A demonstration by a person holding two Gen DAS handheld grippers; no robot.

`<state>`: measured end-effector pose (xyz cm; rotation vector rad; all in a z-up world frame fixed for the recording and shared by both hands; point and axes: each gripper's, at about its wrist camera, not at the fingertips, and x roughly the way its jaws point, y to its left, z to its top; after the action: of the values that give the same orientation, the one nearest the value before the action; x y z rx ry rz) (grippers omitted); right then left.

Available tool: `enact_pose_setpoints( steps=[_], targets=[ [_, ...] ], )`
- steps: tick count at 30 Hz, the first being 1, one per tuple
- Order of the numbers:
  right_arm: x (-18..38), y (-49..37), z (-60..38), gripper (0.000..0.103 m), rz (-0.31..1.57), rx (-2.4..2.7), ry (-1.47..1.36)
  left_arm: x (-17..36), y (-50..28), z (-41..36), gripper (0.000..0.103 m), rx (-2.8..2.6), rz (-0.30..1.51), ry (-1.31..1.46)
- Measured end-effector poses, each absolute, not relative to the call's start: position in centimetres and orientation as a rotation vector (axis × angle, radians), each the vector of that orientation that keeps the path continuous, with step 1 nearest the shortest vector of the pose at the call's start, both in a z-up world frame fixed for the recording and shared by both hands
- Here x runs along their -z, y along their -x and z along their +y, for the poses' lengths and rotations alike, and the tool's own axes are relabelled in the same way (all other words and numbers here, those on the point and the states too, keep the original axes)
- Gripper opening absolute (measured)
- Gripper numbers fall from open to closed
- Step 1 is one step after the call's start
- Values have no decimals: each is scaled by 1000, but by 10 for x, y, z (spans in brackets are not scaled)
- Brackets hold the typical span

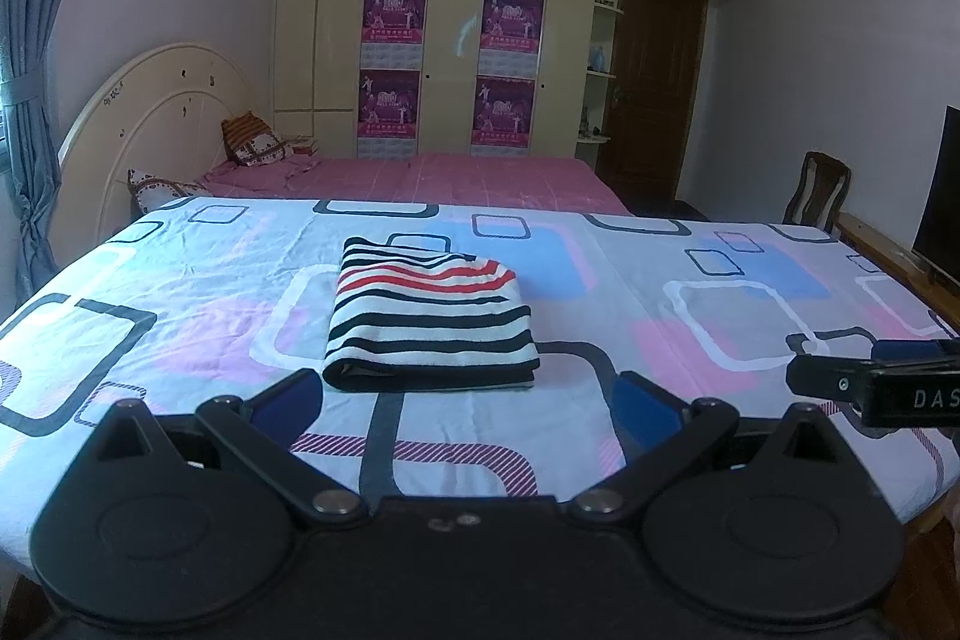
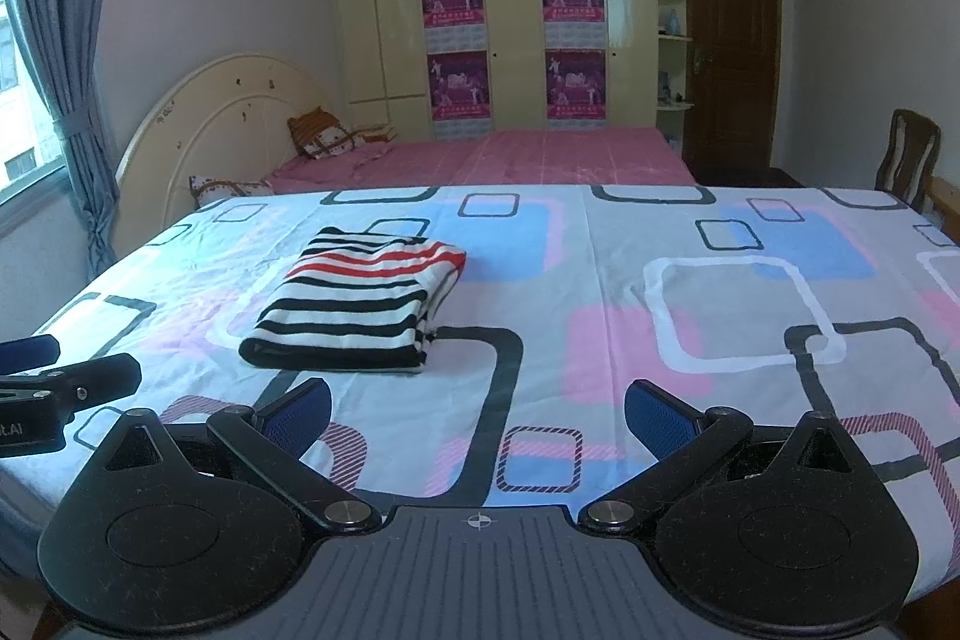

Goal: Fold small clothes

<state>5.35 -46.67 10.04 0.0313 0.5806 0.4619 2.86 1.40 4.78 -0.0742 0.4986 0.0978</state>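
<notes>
A small striped garment (image 1: 429, 319), white with black and red stripes, lies folded into a neat rectangle on the patterned sheet (image 1: 180, 304); it also shows in the right wrist view (image 2: 360, 307). My left gripper (image 1: 465, 406) is open and empty, just in front of the garment's near edge, not touching it. My right gripper (image 2: 477, 415) is open and empty, lower right of the garment, above the sheet. The right gripper's tip shows at the right of the left wrist view (image 1: 876, 382); the left gripper's tip shows at the left of the right wrist view (image 2: 66, 382).
The work surface is covered by a sheet (image 2: 660, 292) with blue, pink and grey squares. Behind it is a pink bed (image 1: 420, 178) with pillows and a cream headboard (image 1: 156, 124). A wooden chair (image 1: 819, 187) and a dark screen (image 1: 939, 196) stand at the right.
</notes>
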Motion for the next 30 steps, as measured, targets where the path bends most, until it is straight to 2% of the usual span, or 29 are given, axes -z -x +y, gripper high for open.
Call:
enact_pose_setpoints(
  steps=[30],
  targets=[
    [-99,-57,-457,103,588,-475,-31,-49,-31,16,103,-96,504,63]
  ],
)
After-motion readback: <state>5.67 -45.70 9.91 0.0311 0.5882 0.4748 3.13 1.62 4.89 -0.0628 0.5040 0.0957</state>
